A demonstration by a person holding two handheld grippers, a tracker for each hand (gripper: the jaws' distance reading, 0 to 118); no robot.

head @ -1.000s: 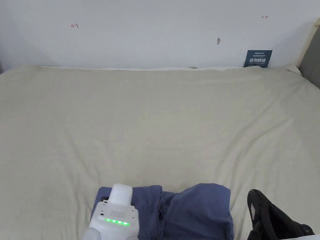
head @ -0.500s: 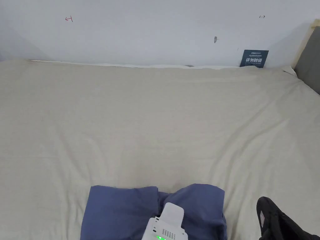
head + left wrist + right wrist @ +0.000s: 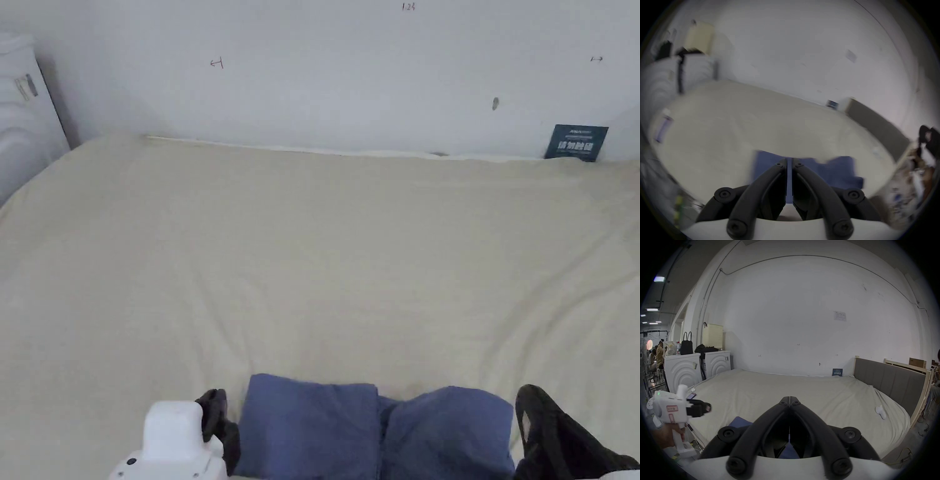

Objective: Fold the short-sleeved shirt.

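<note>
While the folded blue shirt (image 3: 375, 431) lies on the bed (image 3: 312, 250), the left gripper (image 3: 789, 162) hovers jaws nearly closed, empty, shirt just beyond; the right gripper (image 3: 789, 398) sits closed above it.

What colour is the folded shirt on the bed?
The shirt is plain blue, with no pattern; it shows best in the head view.
</note>
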